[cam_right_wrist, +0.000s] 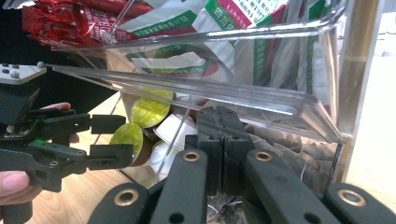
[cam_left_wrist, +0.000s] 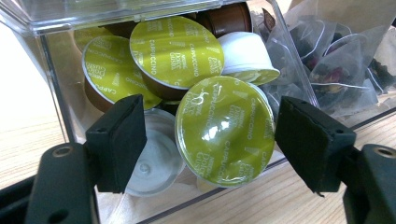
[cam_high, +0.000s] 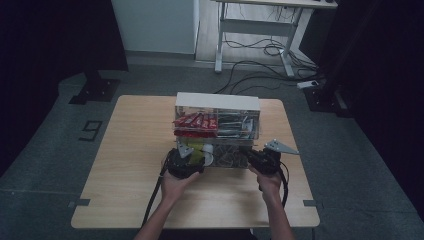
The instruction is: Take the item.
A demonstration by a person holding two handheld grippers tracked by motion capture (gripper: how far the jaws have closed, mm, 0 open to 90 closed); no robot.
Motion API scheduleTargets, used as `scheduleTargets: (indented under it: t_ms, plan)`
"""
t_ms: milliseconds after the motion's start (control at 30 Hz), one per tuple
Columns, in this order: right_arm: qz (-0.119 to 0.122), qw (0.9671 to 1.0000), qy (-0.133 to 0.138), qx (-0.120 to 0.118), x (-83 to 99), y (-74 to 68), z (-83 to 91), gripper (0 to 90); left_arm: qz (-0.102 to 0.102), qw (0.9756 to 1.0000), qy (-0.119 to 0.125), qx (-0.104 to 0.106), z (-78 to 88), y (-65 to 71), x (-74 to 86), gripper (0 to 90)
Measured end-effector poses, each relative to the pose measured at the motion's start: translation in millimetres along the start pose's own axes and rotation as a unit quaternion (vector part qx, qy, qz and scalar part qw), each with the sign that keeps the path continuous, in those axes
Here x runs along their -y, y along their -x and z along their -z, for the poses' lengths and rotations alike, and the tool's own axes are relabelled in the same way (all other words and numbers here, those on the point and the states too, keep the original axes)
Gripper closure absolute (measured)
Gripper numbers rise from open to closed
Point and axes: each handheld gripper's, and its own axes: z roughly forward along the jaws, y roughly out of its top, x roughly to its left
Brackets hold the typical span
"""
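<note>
Overhead, two close claw views — all share capsules (cam_left_wrist: 223, 130).

A dim lab or office: desk frame (cam_high: 255, 30), floor cables (cam_high: 260, 62), black curtains (cam_high: 50, 35).

In the left gripper view, the front green-lidded capsule (cam_left_wrist: 224, 130) is covering much of the white capsule (cam_left_wrist: 152, 158) behind it, and the gripper's black jaws are hiding more. The tea bags (cam_left_wrist: 336, 70) are running off the right edge. From the high view, the clear organiser's (cam_high: 217, 127) contents are showing too small to read.
</note>
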Motion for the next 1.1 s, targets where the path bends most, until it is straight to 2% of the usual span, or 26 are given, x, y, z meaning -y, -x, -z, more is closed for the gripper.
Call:
scheduleTargets:
  t_ms: [400,467,567,700,800,967,1100]
  plan:
    - [-0.001,1.0,0.0,0.002,1.1,1.1,-0.4,87.6,-0.031,0.999,0.002,-0.032,-4.9,10.4,2.8,22.9]
    - [-0.001,1.0,0.0,0.002,1.3,1.3,-0.4,87.6,-0.043,0.9982,0.005,-0.04,-5.6,12.6,4.6,23.4]
    - [-0.001,1.0,0.0,0.002,1.4,1.4,-0.5,87.6,-0.052,0.9976,0.006,-0.044,-5.5,13.7,6.1,24.9]
    - [0.0,1.0,0.0,0.003,1.5,1.2,-0.5,87.6,-0.057,0.9972,0.012,-0.046,-4.9,16.7,8.2,31.6]
    - [-0.001,1.0,0.001,0.003,1.7,1.3,-0.6,87.6,-0.048,0.9983,0.015,-0.029,-4.5,17.2,9.7,38.8]
    - [-0.001,1.0,0.001,0.005,2.1,2.2,-0.5,87.5,-0.037,0.999,0.015,-0.018,-5.6,15.7,8.9,39.6]
    - [-0.001,1.0,0.001,0.007,2.2,3.6,0.0,87.5,-0.02,0.9996,0.02,-0.007,-4.5,11.9,8.1,40.5]
